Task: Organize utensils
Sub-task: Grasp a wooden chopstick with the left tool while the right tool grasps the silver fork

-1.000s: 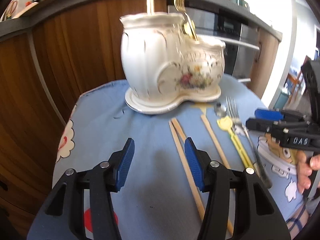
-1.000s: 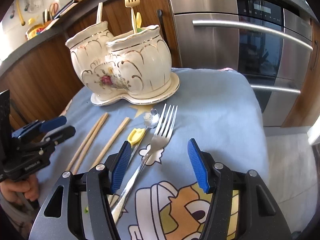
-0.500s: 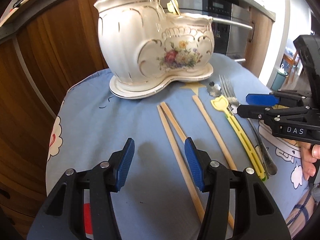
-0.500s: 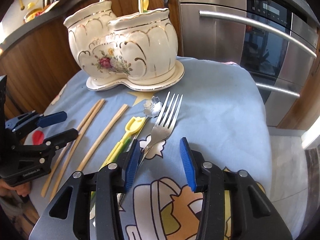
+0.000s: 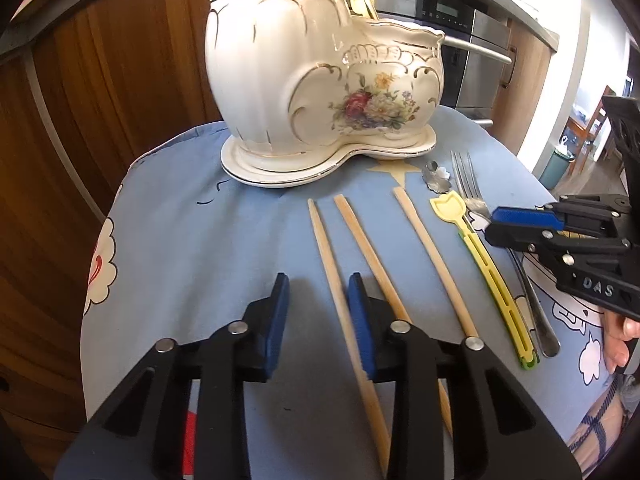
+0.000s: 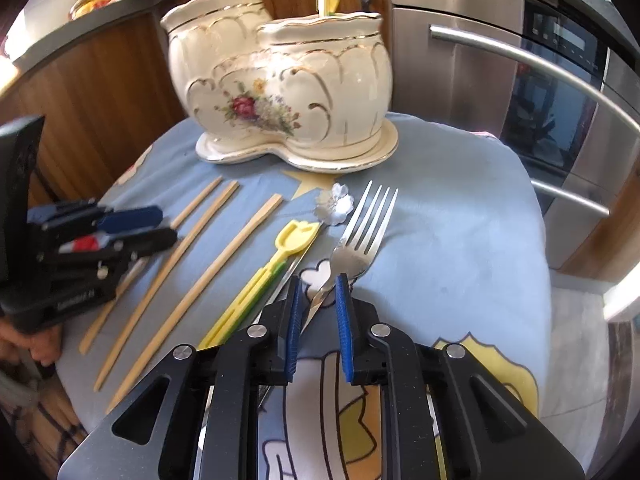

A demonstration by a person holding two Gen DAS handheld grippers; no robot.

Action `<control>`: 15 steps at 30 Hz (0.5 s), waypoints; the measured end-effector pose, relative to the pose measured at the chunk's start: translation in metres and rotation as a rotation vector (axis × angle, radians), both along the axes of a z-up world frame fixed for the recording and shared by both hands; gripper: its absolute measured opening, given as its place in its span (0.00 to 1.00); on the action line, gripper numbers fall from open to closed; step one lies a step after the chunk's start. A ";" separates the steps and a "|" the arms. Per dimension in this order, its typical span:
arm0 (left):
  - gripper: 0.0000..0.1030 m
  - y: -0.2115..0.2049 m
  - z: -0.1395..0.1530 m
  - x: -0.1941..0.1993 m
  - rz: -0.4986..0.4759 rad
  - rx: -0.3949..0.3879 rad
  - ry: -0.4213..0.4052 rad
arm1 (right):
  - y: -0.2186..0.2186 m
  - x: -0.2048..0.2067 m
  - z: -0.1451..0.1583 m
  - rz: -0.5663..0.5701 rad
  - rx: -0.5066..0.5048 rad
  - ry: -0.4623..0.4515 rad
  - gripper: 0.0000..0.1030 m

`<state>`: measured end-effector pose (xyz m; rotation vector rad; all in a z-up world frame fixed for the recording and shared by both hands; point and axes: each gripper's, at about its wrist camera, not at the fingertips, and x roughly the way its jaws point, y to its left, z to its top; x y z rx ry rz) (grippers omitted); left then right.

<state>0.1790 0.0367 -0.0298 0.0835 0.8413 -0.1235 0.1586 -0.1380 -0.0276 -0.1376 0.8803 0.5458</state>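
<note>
Blue cartoon-print cloth (image 5: 208, 240) over a small table, in front of wooden cabinets (image 5: 100, 80) and a steel oven (image 6: 520, 100). At the far end, a cream two-pot ceramic holder (image 5: 320, 80) with gilt lines and a floral decal, upright on its matching base; handles of utensils already inside rise above its rim, mostly cut off by the frame edge. Loose on the cloth, side by side and lengthwise toward the holder: three wooden chopsticks (image 5: 432, 256); one yellow plastic pick with a tulip-shaped head (image 6: 296, 236); one slim metal utensil with a flower-shaped end (image 6: 336, 204), its shaft passing partly under the yellow pick; one steel fork (image 6: 360, 240), tines toward the holder. Left gripper (image 5: 318, 288): low over the cloth, jaws narrowed after just closing, gap remaining; the leftmost chopstick runs between the blue pads close against the right one, and whether it is pinched cannot be told. Right gripper (image 6: 318, 288): low over the fork handle, jaws just closing and now nearly together, the handle lying in the slim gap; pads seem not quite pressed on it. A hand (image 5: 620, 336) behind the right gripper shows at the right edge of the left view.
</note>
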 end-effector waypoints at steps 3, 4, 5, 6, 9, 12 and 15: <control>0.26 0.001 0.000 0.000 -0.004 -0.003 0.000 | -0.001 -0.007 0.003 0.040 -0.046 0.005 0.17; 0.25 0.001 0.000 0.000 -0.007 0.001 0.000 | -0.003 -0.008 0.003 0.053 -0.063 0.009 0.16; 0.25 0.000 0.000 0.000 -0.009 0.005 0.000 | -0.004 -0.008 0.004 0.061 -0.077 0.016 0.16; 0.25 -0.001 0.001 -0.001 -0.012 0.011 -0.001 | -0.006 -0.007 0.004 0.075 -0.096 0.033 0.16; 0.24 -0.002 0.001 -0.003 -0.018 0.023 -0.003 | -0.008 -0.004 0.007 0.092 -0.151 0.080 0.16; 0.25 0.000 0.003 -0.005 -0.020 0.021 -0.003 | -0.010 0.001 0.008 0.093 -0.189 0.125 0.24; 0.24 0.001 0.002 -0.006 -0.022 0.012 -0.003 | -0.014 0.004 0.008 0.079 -0.204 0.170 0.27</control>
